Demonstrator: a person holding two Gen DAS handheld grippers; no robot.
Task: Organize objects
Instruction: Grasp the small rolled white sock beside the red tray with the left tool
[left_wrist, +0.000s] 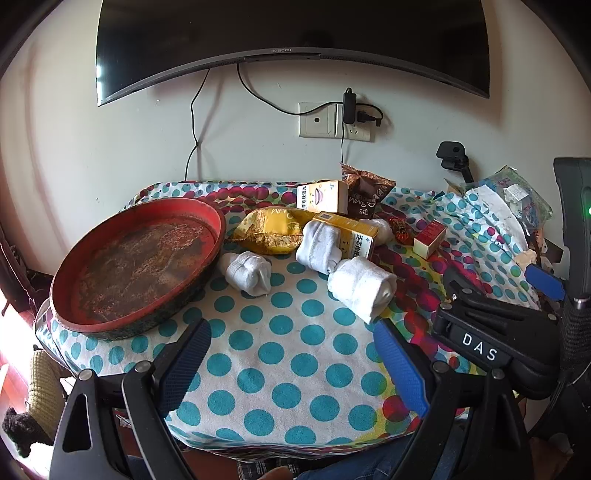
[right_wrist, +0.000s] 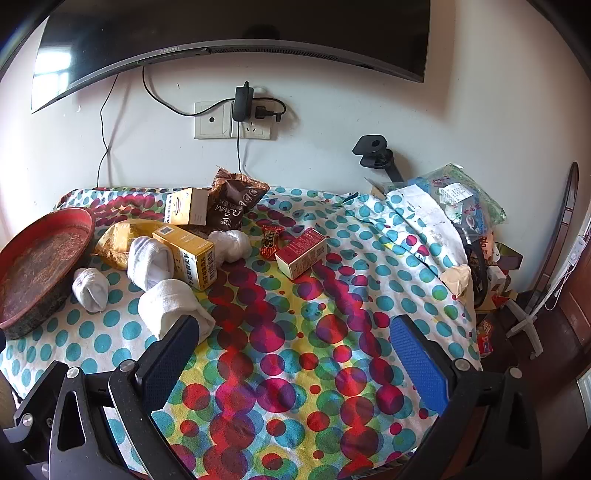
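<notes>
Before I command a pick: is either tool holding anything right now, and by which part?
Nothing is held. The left tool and right tool are both open over the cloth, with no item between their fingers.

Lighting: bright, even daylight, window glare on television (left_wrist: 291, 33), soft shadows, sharp focus; heavy fisheye bending, dark corners.

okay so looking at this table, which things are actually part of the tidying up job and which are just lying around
Likely part of the job: red tray, rolled white socks, yellow boxes, yellow snack bag, brown snack bag, small red box, candy.

Just lying about: television, wall socket, bag pile.
</notes>
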